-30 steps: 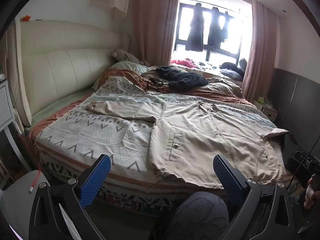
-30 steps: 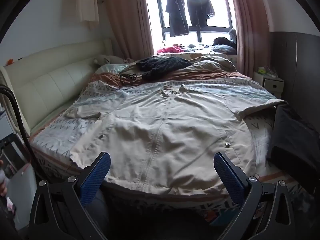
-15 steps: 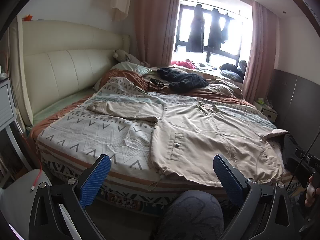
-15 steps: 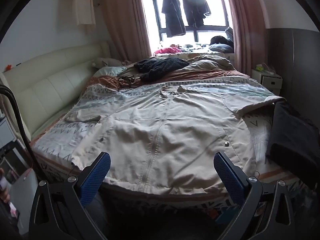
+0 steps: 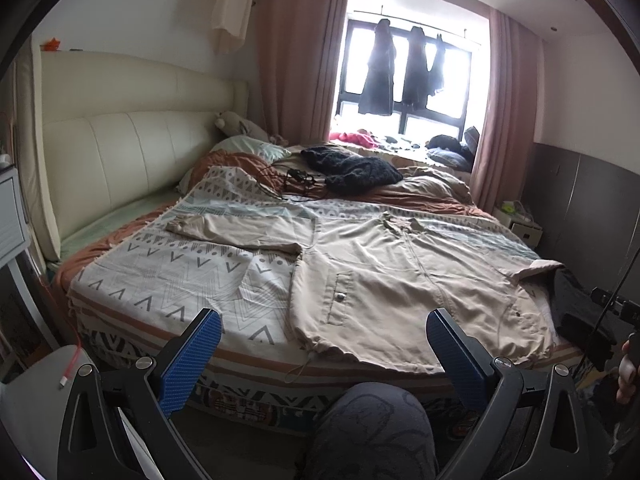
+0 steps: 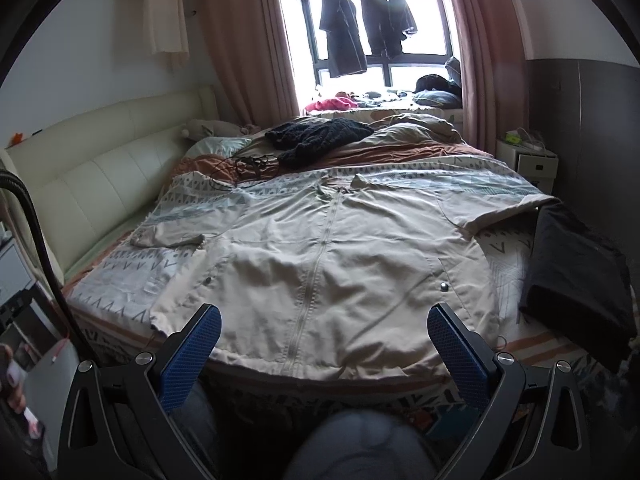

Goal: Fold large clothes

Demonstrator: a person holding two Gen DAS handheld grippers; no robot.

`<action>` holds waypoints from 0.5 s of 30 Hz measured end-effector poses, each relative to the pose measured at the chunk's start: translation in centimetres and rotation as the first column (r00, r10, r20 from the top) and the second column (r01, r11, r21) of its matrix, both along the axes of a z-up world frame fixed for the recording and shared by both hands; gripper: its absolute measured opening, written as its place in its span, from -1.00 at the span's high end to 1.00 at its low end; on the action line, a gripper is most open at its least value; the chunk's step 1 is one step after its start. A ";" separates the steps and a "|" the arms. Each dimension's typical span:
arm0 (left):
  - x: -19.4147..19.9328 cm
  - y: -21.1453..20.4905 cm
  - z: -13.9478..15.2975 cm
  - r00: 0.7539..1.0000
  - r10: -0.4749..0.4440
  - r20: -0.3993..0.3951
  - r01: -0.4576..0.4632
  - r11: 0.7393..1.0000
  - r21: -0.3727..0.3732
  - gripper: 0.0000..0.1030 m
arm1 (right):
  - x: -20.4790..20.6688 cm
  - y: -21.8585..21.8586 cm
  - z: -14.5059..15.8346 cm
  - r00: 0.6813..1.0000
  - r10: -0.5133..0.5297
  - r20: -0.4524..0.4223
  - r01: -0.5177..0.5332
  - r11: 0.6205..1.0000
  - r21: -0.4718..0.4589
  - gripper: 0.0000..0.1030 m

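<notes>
A large beige zip jacket (image 5: 400,280) (image 6: 340,264) lies spread flat, front up, on the patterned bedspread (image 5: 180,276) (image 6: 132,276). Its hem runs along the near edge of the bed. One sleeve (image 5: 240,232) (image 6: 168,236) stretches left across the bedspread; the other sleeve (image 6: 508,212) reaches the right edge. My left gripper (image 5: 323,354) hangs open in front of the bed, below the hem's left corner. My right gripper (image 6: 323,350) is open too, low before the hem near the zip. Neither holds anything.
A dark folded garment (image 6: 572,264) lies at the bed's right edge. A black knit (image 5: 352,168) and tangled cables (image 5: 284,180) lie farther back. The person's knee (image 5: 372,432) sits below the grippers. A cream headboard (image 5: 120,160) stands left, a nightstand (image 6: 528,160) right.
Both views have risen and pulled back slightly from the bed, so the jacket sits a little lower in frame. Both grippers stay open; the jacket has not moved.
</notes>
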State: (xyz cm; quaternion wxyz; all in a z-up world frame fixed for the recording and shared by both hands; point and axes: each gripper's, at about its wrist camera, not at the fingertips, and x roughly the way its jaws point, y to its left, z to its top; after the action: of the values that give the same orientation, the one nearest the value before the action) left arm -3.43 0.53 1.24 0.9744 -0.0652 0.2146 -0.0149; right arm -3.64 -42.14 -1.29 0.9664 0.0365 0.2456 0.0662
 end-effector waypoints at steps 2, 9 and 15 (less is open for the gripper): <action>-0.3 -0.2 0.0 1.000 0.008 0.009 -0.008 1.000 0.015 -0.99 | -0.4 -0.2 0.5 1.000 -0.008 0.014 0.008 1.000 -0.013 -1.00; -0.2 0.3 0.2 0.999 0.034 0.004 -0.034 0.999 -0.009 -0.99 | -0.2 -0.7 0.7 1.000 -0.003 0.013 0.004 1.000 -0.003 -1.00; -0.6 0.1 0.2 1.000 0.029 0.005 -0.029 1.000 -0.006 -0.99 | -0.5 -1.2 0.8 0.999 -0.005 0.036 0.005 1.000 0.010 -1.00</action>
State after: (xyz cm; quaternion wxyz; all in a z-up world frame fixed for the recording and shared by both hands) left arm -4.02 0.63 1.39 0.9749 -0.0711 0.2110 -0.0015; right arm -4.14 -43.33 -0.48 0.9707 0.0406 0.2276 0.0657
